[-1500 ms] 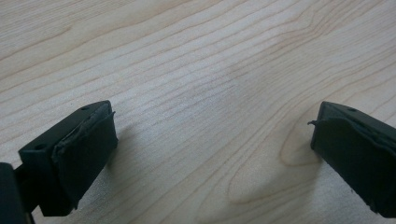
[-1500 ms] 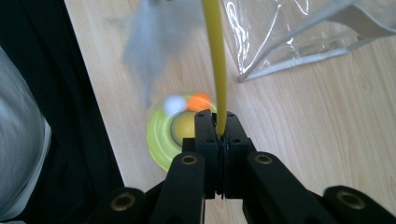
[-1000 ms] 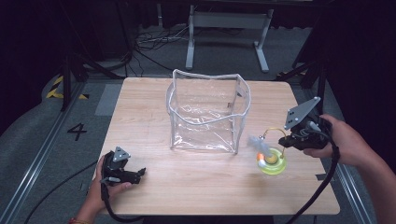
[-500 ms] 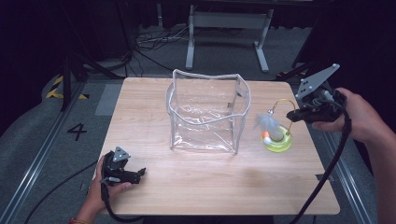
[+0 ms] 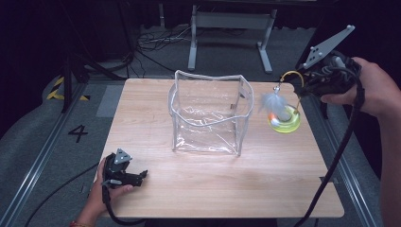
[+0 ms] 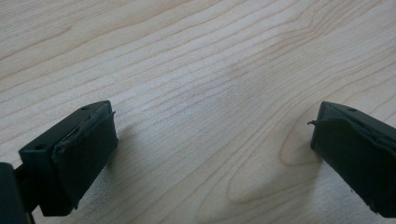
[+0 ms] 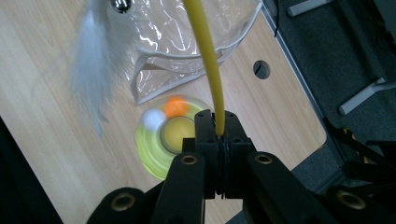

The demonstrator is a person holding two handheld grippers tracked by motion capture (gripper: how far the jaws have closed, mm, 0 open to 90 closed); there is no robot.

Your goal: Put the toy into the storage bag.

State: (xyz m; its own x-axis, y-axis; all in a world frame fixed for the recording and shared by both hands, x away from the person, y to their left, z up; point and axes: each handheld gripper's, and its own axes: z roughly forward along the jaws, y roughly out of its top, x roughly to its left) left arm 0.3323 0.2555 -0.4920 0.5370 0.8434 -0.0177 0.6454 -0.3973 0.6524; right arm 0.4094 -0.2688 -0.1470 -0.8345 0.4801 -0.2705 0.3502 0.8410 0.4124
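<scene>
A clear plastic bag [image 5: 208, 113] stands open-topped in the middle of the wooden table [image 5: 236, 189]. To its right is a cat toy: a yellow-green ring [image 5: 284, 122] with an orange and a white ball, a curved yellow wire [image 5: 293, 74] and a white feather [image 5: 270, 101]. My right gripper [image 5: 302, 92] is shut on the wire [image 7: 208, 60] and holds the toy raised; the ring [image 7: 159, 140] hangs below the jaws, with the feather [image 7: 93, 70] beside the bag [image 7: 187, 42]. My left gripper [image 5: 142, 176] rests open near the front left edge, bare wood between its jaws [image 6: 210, 144].
The table's right edge runs just past the toy, and a small hole [image 7: 261, 69] sits near that edge. A metal stand [image 5: 227, 28] and cables lie on the floor behind the table. A "4" [image 5: 78, 133] marks the floor at left.
My right gripper has risen and moved toward the back of the table, carrying the toy up beside the bag's right side. The left gripper has stayed put.
</scene>
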